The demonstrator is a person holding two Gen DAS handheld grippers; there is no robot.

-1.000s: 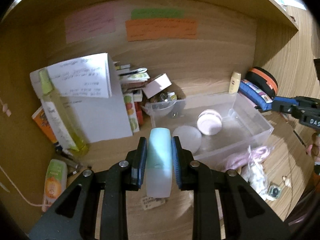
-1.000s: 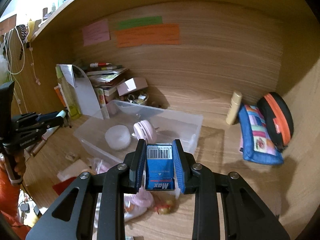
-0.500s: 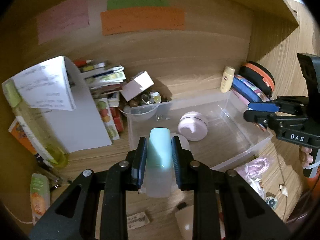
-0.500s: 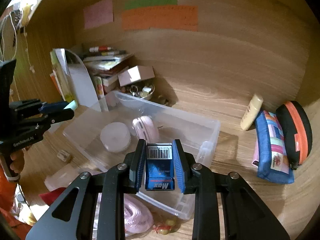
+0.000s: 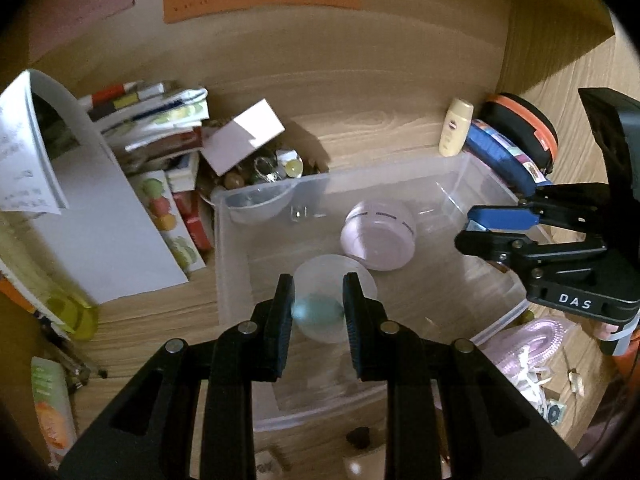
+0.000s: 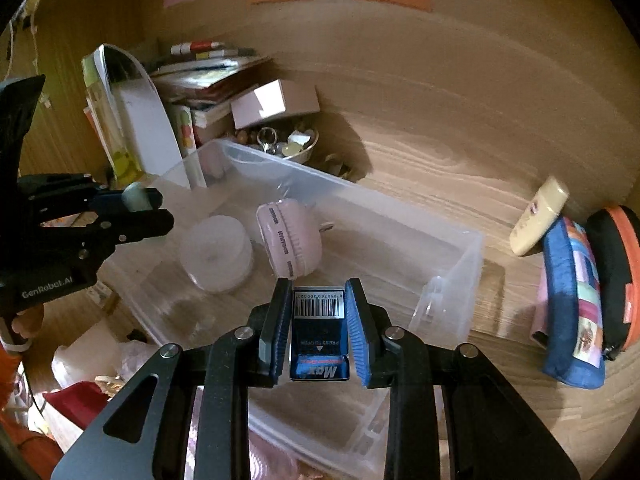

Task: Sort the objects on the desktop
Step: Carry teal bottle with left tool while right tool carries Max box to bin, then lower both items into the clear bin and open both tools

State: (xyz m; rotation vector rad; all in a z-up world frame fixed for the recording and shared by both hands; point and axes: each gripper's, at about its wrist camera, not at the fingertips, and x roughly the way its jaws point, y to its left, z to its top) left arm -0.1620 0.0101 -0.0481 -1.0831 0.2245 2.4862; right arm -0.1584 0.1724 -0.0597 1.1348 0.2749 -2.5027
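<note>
My left gripper (image 5: 318, 312) is shut on a pale mint-capped bottle (image 5: 320, 318), held tipped down over the clear plastic bin (image 5: 472, 168); it also shows in the right wrist view (image 6: 136, 200). My right gripper (image 6: 318, 328) is shut on a blue Max staple box (image 6: 320, 340) over the bin's near right part (image 6: 460, 276); it also shows in the left wrist view (image 5: 500, 220). Inside the bin lie a pink round case (image 5: 378, 240) and a frosted round lid (image 5: 324, 270).
Books and papers (image 5: 160, 128), a small box (image 5: 244, 136) and a bowl of trinkets (image 6: 284, 144) stand at back left. A cream tube (image 6: 540, 216), a blue pouch (image 6: 568, 300) and an orange-black case (image 6: 616, 280) lie right. Pink items (image 5: 532, 340) lie beside the bin.
Both grippers have moved forward and down over the bin. The mint-capped bottle in my left gripper now tips downward, its end showing between the fingers. The staple box stays gripped.
</note>
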